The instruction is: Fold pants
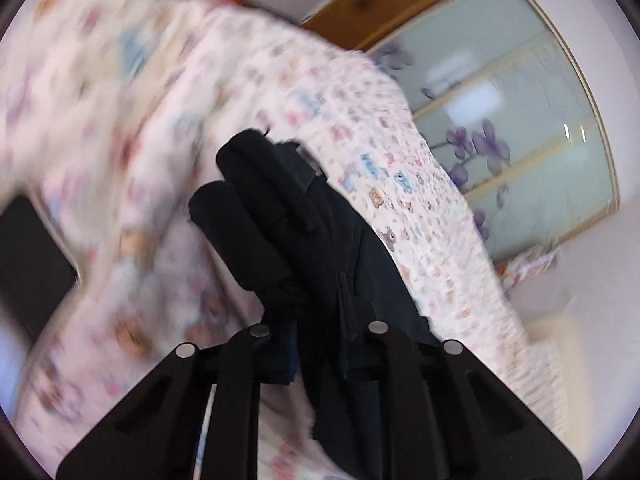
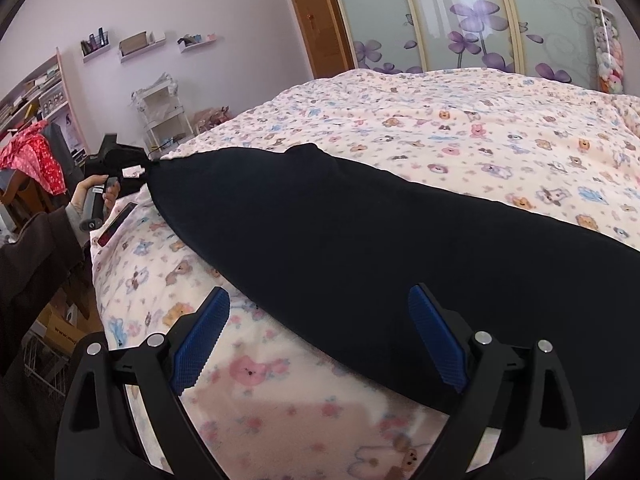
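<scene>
We pinch one end of the black pants [image 2: 360, 248] in our left gripper [image 1: 316, 344] while our right gripper [image 2: 316, 336] hovers spread above them on the bed [image 2: 480, 128], folding seemingly barely begun.

Soft, even daylight filled both views; the left wrist view was heavily motion-blurred, the right wrist view mostly sharp, softening along its bottom, both bowed with dark fisheye corners

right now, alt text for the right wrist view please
Dark pants lie stretched across a bed with a teddy-bear print cover. The right tool hovers open over their near end, while the left tool pinches the far end at the bed's edge.
</scene>
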The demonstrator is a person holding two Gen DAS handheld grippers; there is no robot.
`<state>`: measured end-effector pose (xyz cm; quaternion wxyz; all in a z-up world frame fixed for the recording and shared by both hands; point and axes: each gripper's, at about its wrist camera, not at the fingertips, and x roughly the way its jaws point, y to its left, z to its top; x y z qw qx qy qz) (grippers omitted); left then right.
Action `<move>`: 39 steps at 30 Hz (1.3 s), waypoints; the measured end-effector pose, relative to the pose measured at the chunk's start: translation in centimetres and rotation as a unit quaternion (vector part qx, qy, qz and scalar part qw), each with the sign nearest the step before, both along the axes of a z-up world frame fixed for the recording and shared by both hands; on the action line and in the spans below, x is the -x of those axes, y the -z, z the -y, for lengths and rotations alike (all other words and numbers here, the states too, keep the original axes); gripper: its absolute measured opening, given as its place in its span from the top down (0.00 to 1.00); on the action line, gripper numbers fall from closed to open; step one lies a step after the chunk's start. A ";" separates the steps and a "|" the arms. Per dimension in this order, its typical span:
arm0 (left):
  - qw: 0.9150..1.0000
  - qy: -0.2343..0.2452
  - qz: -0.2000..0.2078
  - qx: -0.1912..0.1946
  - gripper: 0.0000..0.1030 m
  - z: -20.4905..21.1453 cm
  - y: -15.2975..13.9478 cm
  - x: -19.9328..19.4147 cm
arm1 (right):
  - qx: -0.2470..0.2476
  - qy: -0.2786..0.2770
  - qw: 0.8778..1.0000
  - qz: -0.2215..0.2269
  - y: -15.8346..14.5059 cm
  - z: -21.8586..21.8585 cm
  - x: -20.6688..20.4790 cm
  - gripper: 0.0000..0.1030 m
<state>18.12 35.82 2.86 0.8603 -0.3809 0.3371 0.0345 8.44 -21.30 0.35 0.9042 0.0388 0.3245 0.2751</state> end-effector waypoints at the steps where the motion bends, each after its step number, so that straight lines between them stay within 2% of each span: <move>1: 1.000 -0.001 -0.004 -0.029 0.85 0.3 0.1 -0.1 | 0.002 0.000 1.000 0.000 0.0 0.0 0.0 0.10; 3: 0.997 -0.010 -0.040 -0.072 0.85 1.0 1.5 -0.3 | 0.004 0.002 1.000 0.002 -0.1 0.0 0.0 0.10; 5: 0.993 -0.021 -0.089 -0.079 0.81 1.3 4.1 -0.5 | 0.002 0.004 1.000 0.004 -0.2 0.2 0.1 0.10; 8: 0.993 -0.036 -0.071 -0.086 0.79 1.5 4.3 0.9 | -0.011 0.019 1.000 0.000 -0.5 1.1 -0.1 0.10; 12: 0.989 -0.070 -0.042 -0.125 0.76 3.0 1.8 3.9 | -0.028 0.087 0.996 0.015 -1.7 3.9 -0.3 0.10; 13: 0.985 -0.084 -0.035 -0.146 0.65 3.7 1.1 4.1 | -0.038 0.118 0.992 0.025 -2.3 5.4 -0.2 0.10; 14: 0.979 -0.100 -0.022 -0.176 0.45 4.4 0.2 4.1 | -0.049 0.154 0.986 0.034 -3.0 7.1 -0.1 0.10; 15: 0.967 -0.122 0.009 -0.225 0.34 6.0 -0.9 5.3 | -0.059 0.180 0.981 0.040 -3.4 8.5 0.0 0.10; 16: 0.955 -0.140 0.034 -0.260 0.17 7.0 -1.9 6.2 | -0.079 0.236 0.967 0.049 -4.1 11.5 0.4 0.10; 17: 0.932 -0.171 0.070 -0.313 0.10 8.7 -3.1 7.2 | -0.093 0.274 0.956 0.053 -4.4 13.6 0.8 0.09; 18: 0.915 -0.184 0.096 -0.345 0.08 9.9 -3.8 8.0 | -0.109 0.325 0.938 0.053 -4.5 16.4 1.3 0.09; 19: 0.906 -0.181 0.120 -0.364 0.08 11.0 -4.4 8.2 | -0.123 0.362 0.923 0.050 -4.5 18.8 1.7 0.09; 20: 0.905 -0.160 0.139 -0.370 0.04 12.0 -4.8 8.2 | -0.146 0.401 0.903 0.043 -4.1 21.5 2.3 0.09; 21: 0.909 -0.128 0.146 -0.368 0.03 12.9 -5.2 7.6 | -0.170 0.432 0.885 0.029 -3.5 24.1 2.8 0.09; 22: 0.920 -0.079 0.136 -0.359 0.02 13.6 -5.3 6.4 | -0.186 0.449 0.874 0.016 -3.0 25.9 3.0 0.09; 23: 0.928 -0.050 0.121 -0.349 0.02 14.1 -5.1 5.5 | -0.200 0.461 0.864 0.002 -2.2 27.5 3.1 0.09; 24: 0.940 -0.019 0.100 -0.325 0.02 14.3 -4.4 4.2 | -0.221 0.465 0.857 -0.020 -1.2 29.1 3.0 0.09; 25: 0.950 -0.003 0.080 -0.302 0.02 14.2 -3.7 3.2 | -0.232 0.466 0.853 -0.033 -0.6 29.8 2.9 0.09; 26: 0.957 0.001 0.057 -0.284 0.02 14.0 -2.9 2.5 | -0.245 0.460 0.852 -0.053 0.5 30.4 2.5 0.10; 27: 0.965 -0.005 0.016 -0.263 0.02 13.3 -1.6 1.5 | -0.241 0.462 0.850 -0.079 1.5 30.7 1.9 0.10; 28: 0.969 -0.014 -0.027 -0.246 0.03 12.6 -0.1 0.6 | -0.219 0.476 0.845 -0.108 2.5 30.9 1.1 0.10; 29: 0.972 -0.021 -0.066 -0.224 0.10 11.7 1.4 -0.2 | -0.199 0.484 0.841 -0.136 3.6 31.0 0.5 0.11; 30: 0.975 -0.024 -0.085 -0.201 0.11 10.8 2.6 -0.5 | -0.195 0.481 0.842 -0.146 4.4 31.1 0.1 0.11; 31: 0.979 -0.028 -0.077 -0.189 0.11 10.1 3.1 0.1 | -0.188 0.484 0.843 -0.139 4.3 30.8 -0.1 0.10; 32: 0.978 -0.032 -0.075 -0.194 0.11 10.2 3.0 0.3 | -0.178 0.486 0.844 -0.141 3.9 30.4 -0.2 0.09; 34: 0.972 -0.035 -0.087 -0.218 0.10 10.7 2.2 0.6 | -0.166 0.486 0.847 -0.138 3.2 29.8 0.0 0.09; 35: 0.970 -0.038 -0.087 -0.223 0.10 11.2 1.9 0.8 | -0.177 0.484 0.846 -0.136 2.7 29.7 0.6 0.09; 36: 0.975 -0.031 -0.064 -0.211 0.10 11.7 1.1 1.9 | -0.196 0.481 0.845 -0.128 2.4 30.0 1.1 0.09; 37: 0.979 -0.022 -0.043 -0.196 0.10 12.8 0.6 2.1 | -0.231 0.482 0.839 -0.103 1.8 30.3 2.7 0.09; 39: 0.986 -0.006 0.000 -0.166 0.03 14.3 -0.4 4.3 | -0.259 0.500 0.824 -0.067 0.7 30.8 5.1 0.09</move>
